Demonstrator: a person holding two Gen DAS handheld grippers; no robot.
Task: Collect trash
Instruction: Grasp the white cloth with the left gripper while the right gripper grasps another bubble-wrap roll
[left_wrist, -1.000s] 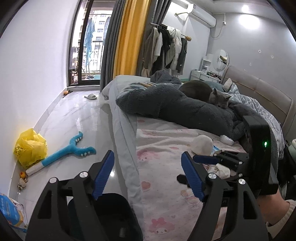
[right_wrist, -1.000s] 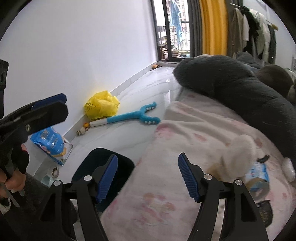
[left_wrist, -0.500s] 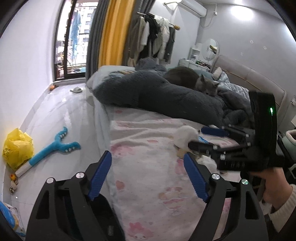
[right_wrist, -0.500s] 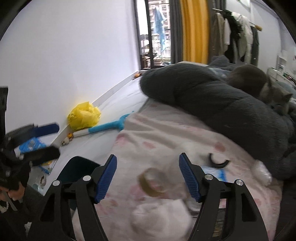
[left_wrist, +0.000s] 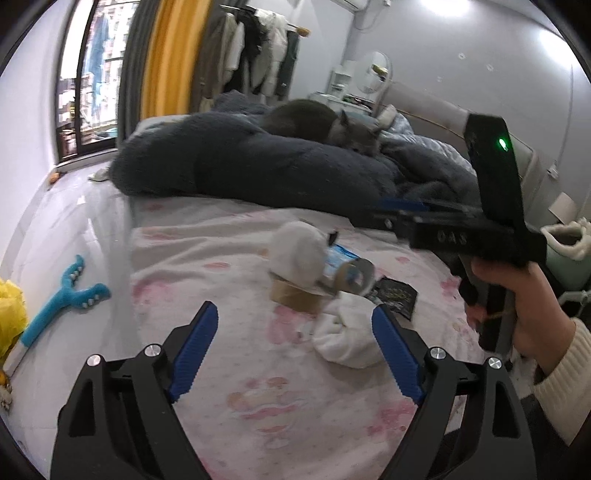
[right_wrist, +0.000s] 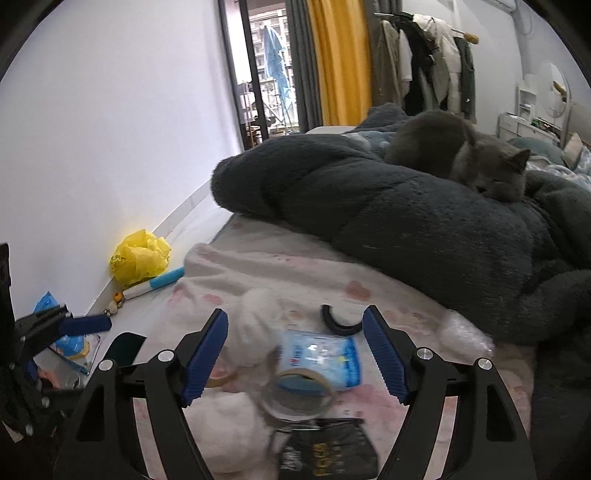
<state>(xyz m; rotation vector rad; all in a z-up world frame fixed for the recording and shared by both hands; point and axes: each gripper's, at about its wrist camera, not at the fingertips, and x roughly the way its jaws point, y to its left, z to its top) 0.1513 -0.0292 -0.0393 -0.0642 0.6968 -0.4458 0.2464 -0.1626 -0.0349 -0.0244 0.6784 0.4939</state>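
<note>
Hovering over the bed (left_wrist: 229, 266), I have both tools spreading their jaws with nothing gripped. My left tool (left_wrist: 291, 334) frames a crumpled white tissue (left_wrist: 347, 339) lying on the pink sheet, untouched. Beyond it at 12 o'clock sit a brown tape roll (left_wrist: 295, 295), a white fluffy ball (left_wrist: 299, 254) and a blue wrapper (left_wrist: 341, 258). My right tool (right_wrist: 295, 341) hangs above the clear tape roll (right_wrist: 299, 395) and that wrapper, a black packet (right_wrist: 328, 450) at 6 o'clock. A grey cat (right_wrist: 476, 158) rests on the dark blanket (right_wrist: 406, 221).
</note>
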